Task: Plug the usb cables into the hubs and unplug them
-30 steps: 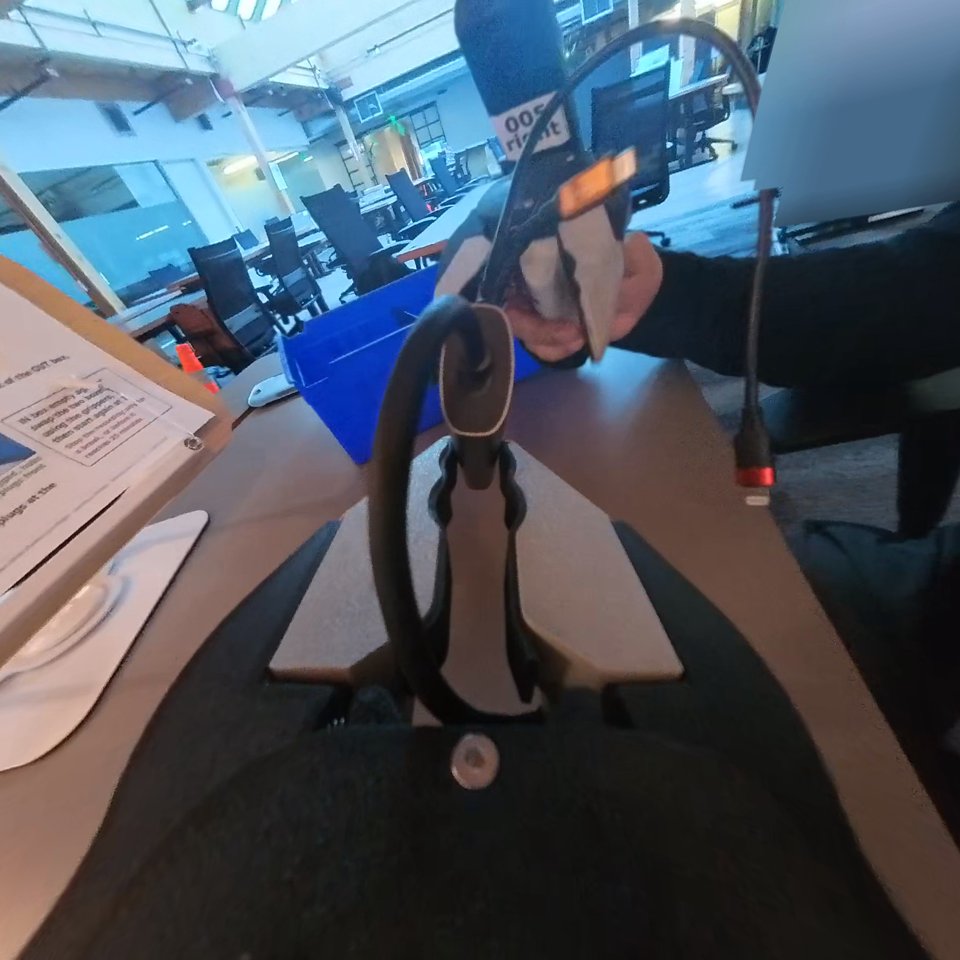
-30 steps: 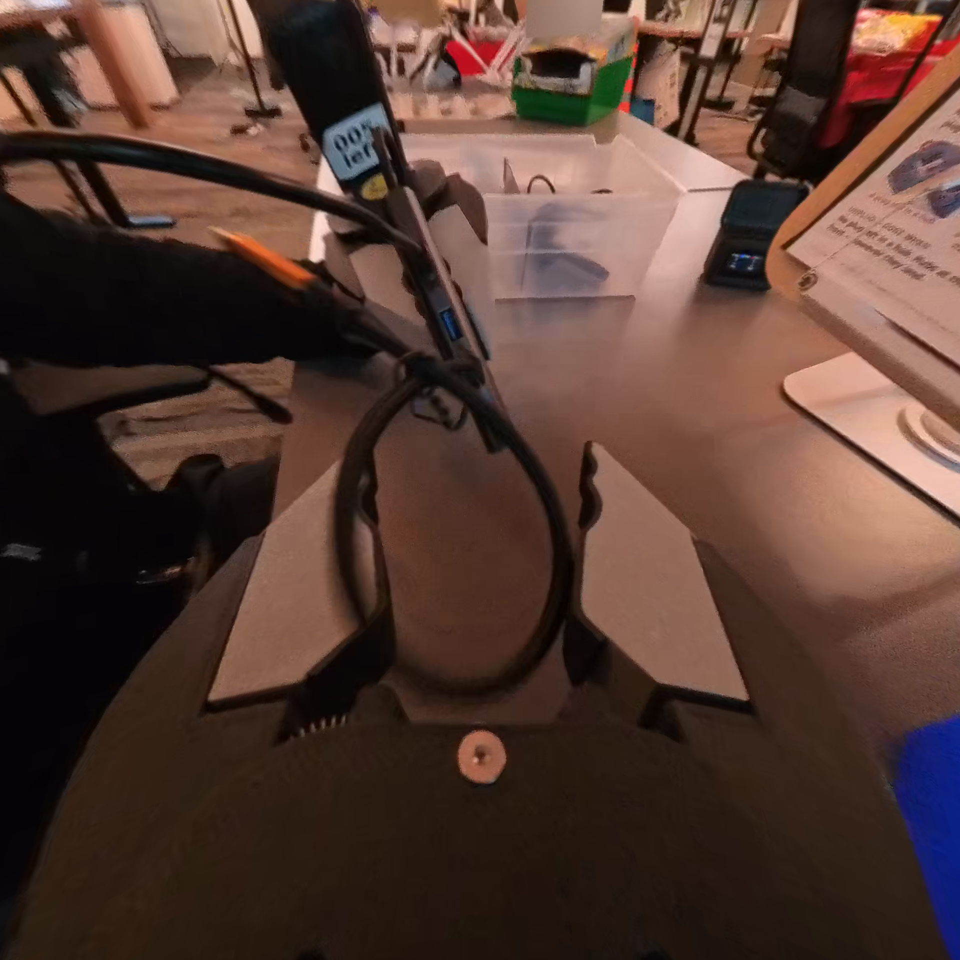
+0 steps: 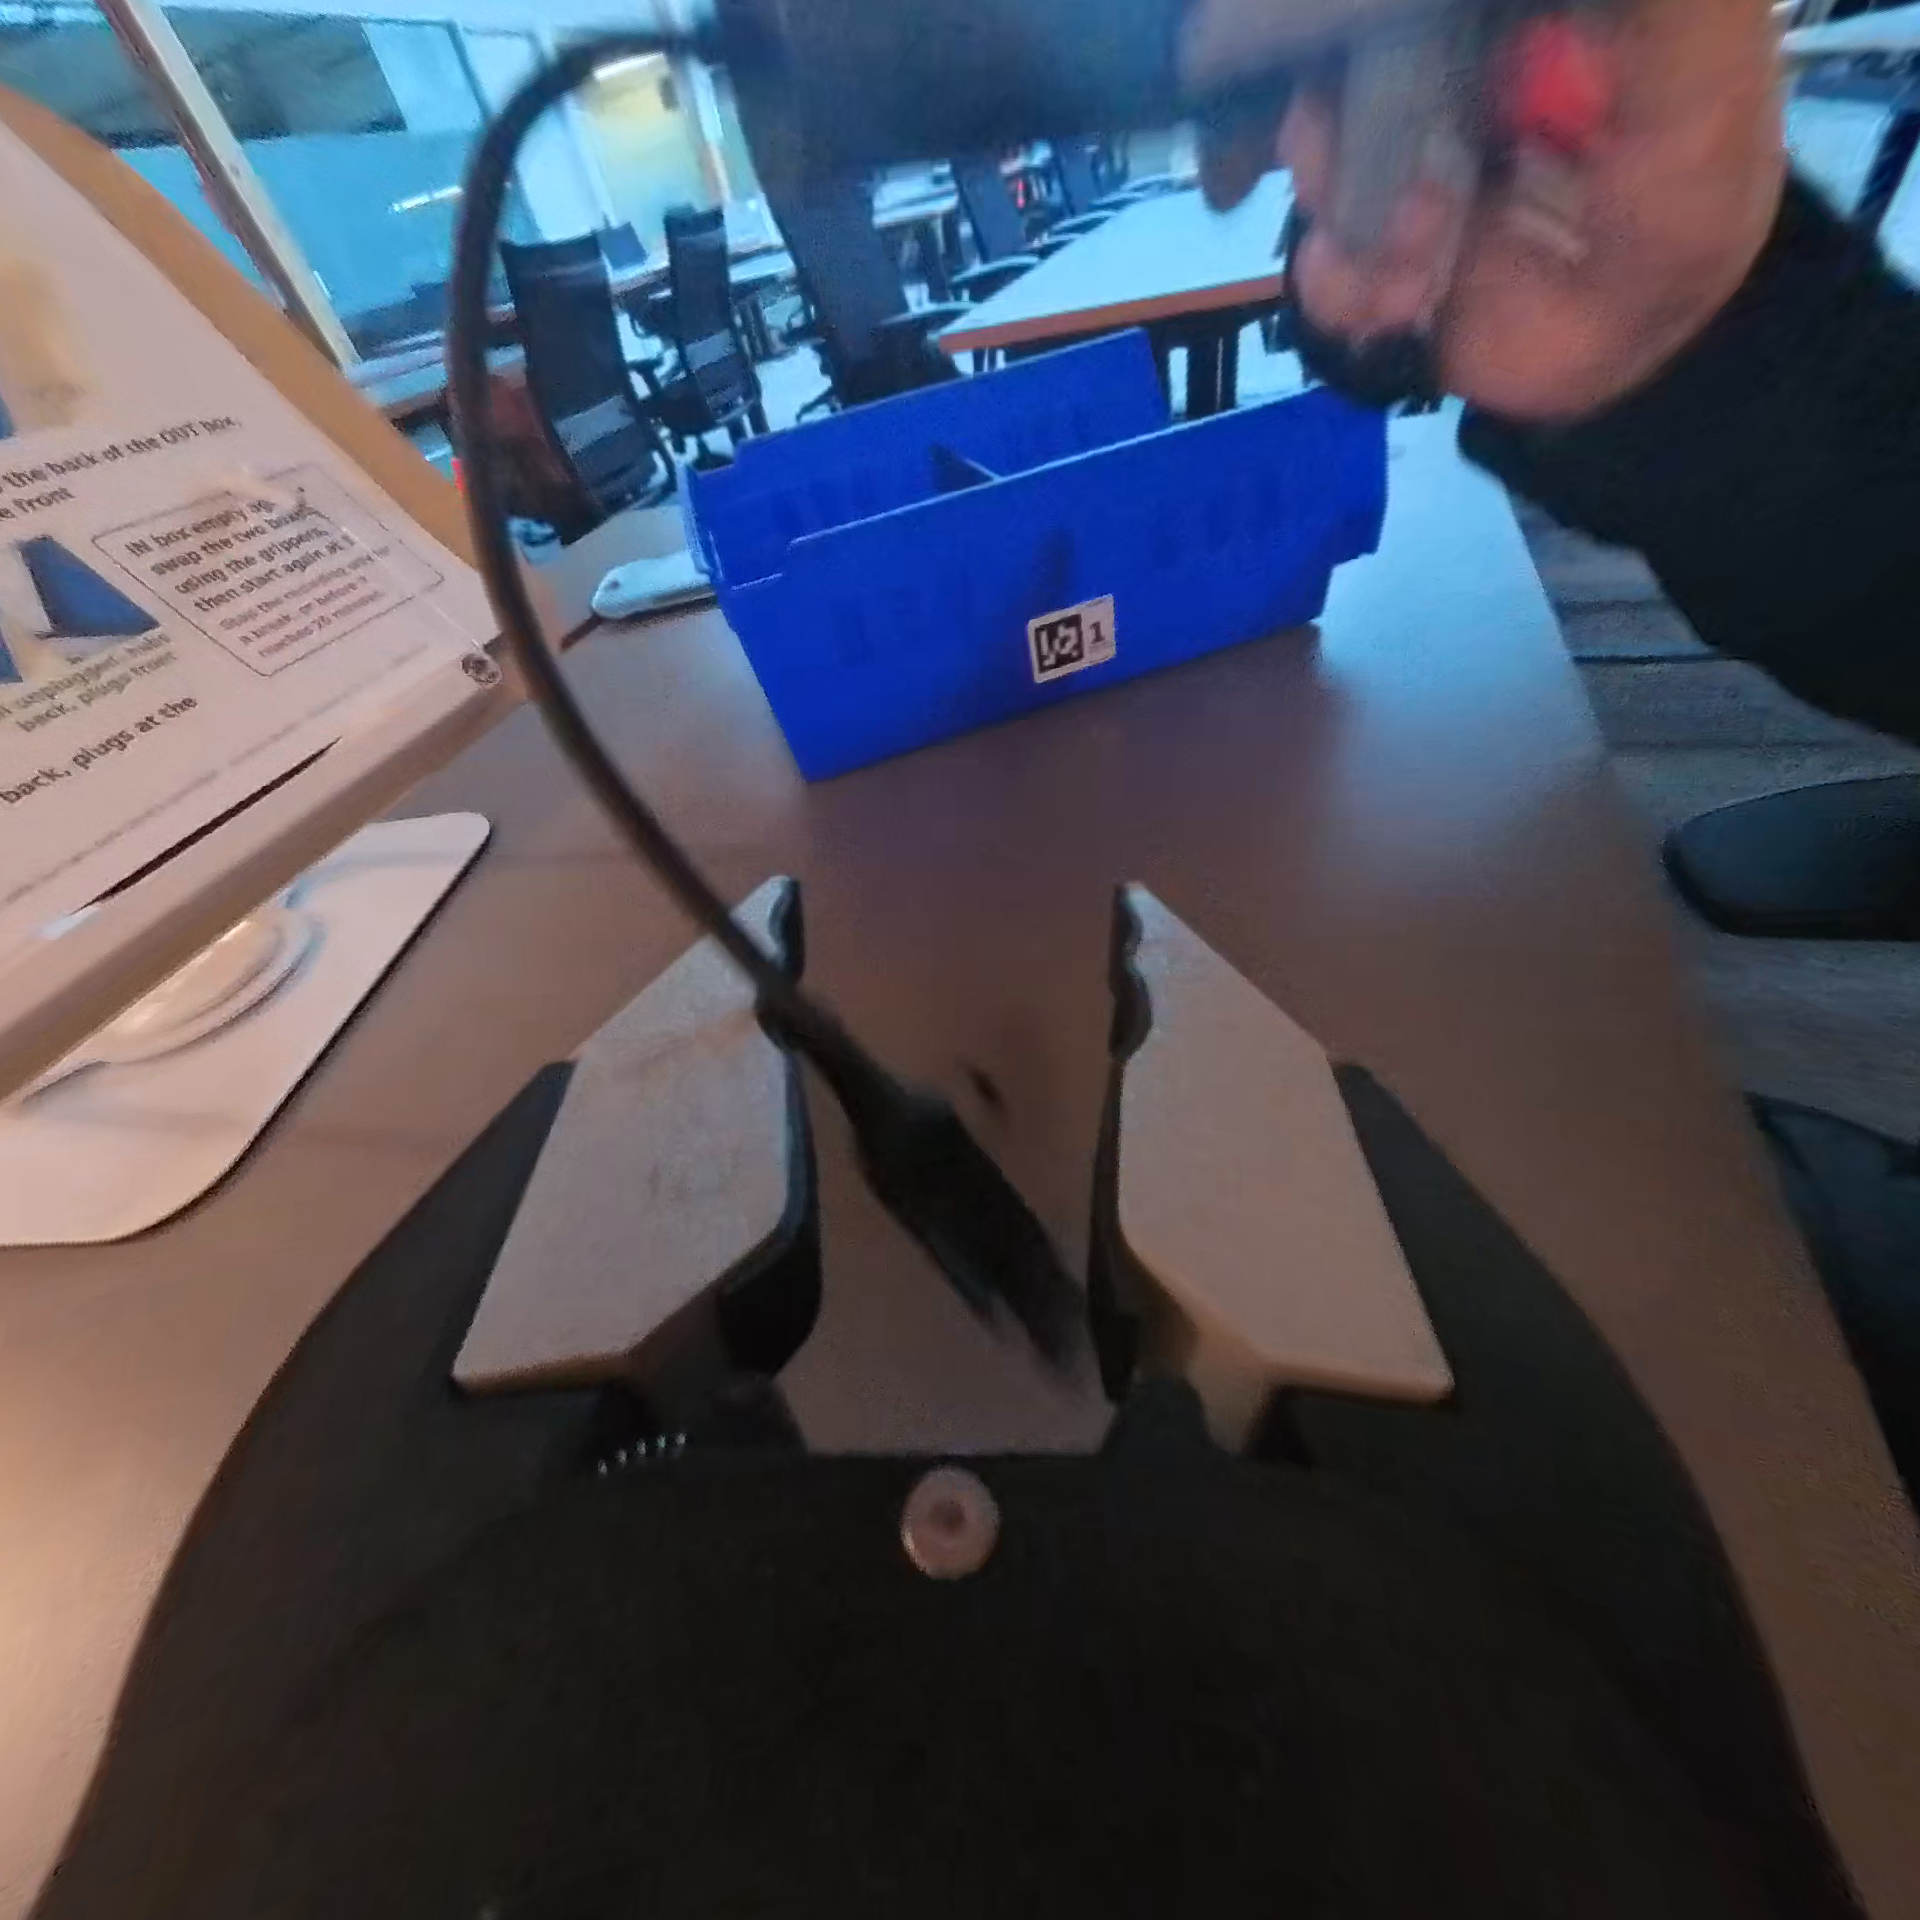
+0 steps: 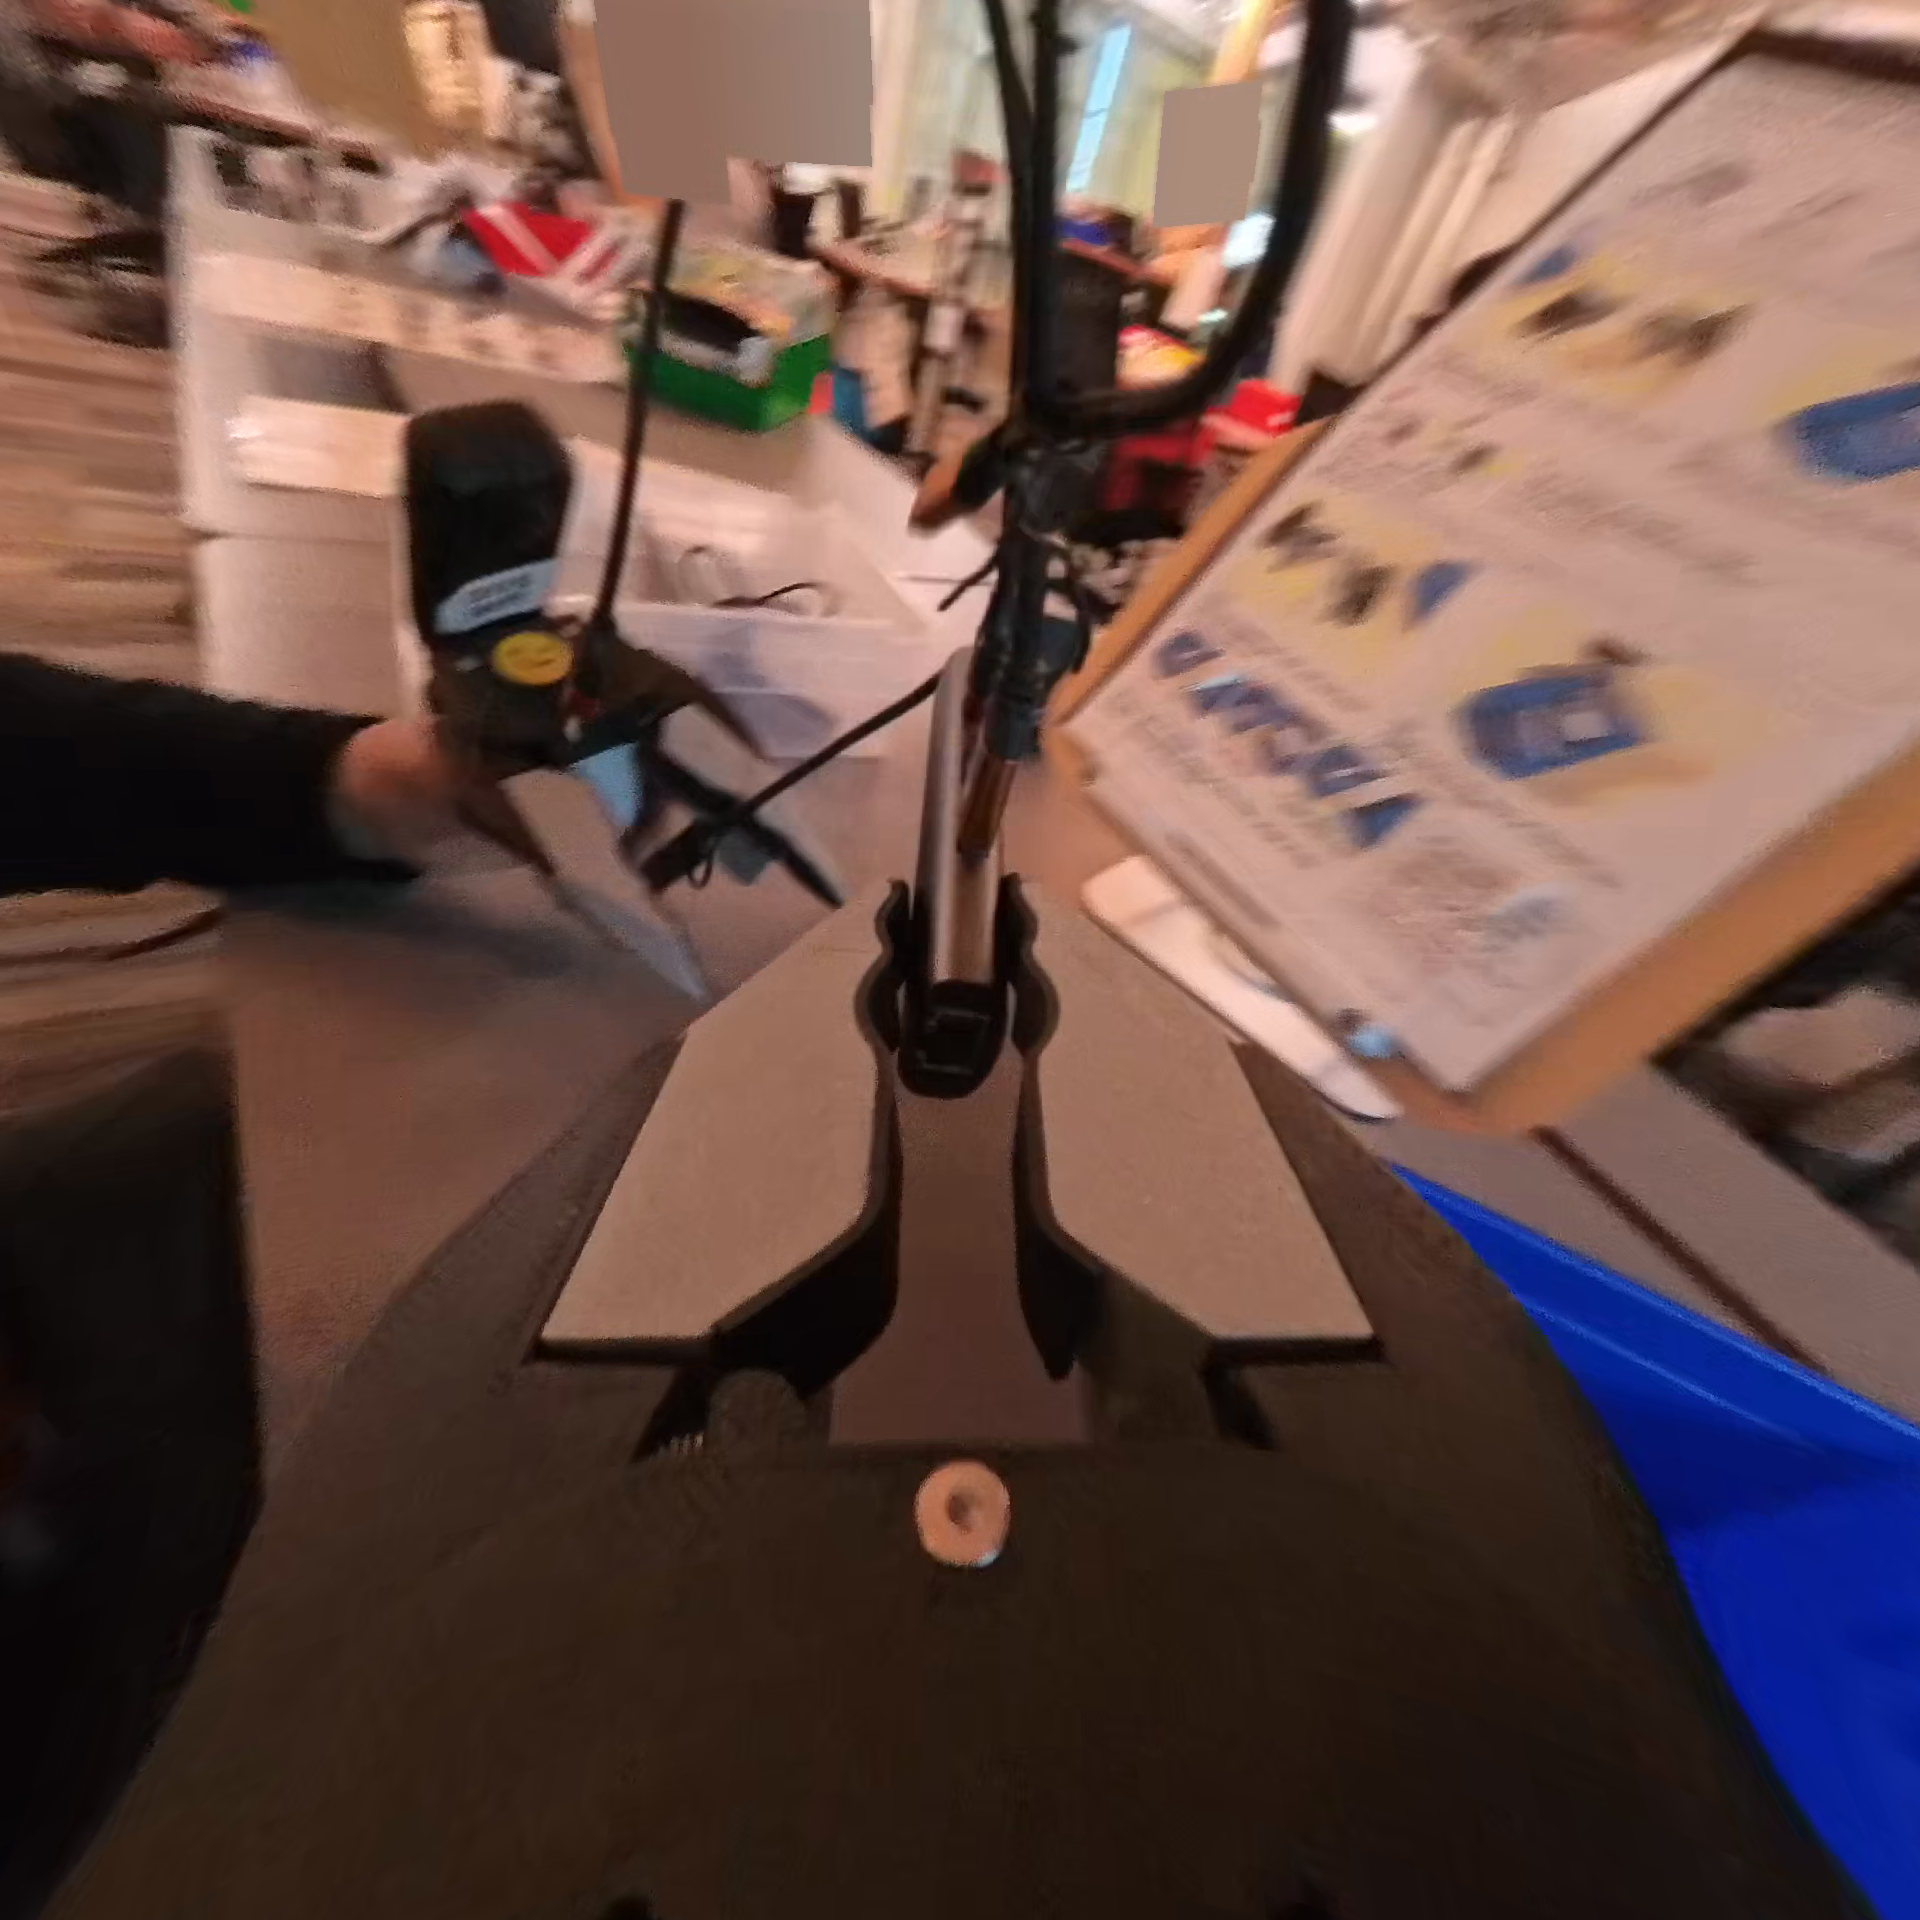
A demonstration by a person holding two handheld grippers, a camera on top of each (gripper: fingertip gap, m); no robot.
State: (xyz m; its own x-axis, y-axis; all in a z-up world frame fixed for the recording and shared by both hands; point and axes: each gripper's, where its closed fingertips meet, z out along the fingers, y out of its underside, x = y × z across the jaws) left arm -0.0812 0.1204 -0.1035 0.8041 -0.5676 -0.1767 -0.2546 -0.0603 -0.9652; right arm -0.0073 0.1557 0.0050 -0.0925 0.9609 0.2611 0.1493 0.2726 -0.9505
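Your right tongs pinch the hub, left tongs spread around the loose cable; it could slip out and snag.

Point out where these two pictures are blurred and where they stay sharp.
Left wrist view: the person's hand at top right is smeared by motion, and the black plug between the fingers is streaked; the blue bin stays sharp. Right wrist view: the instruction board and background are blurred, the hub fairly crisp.
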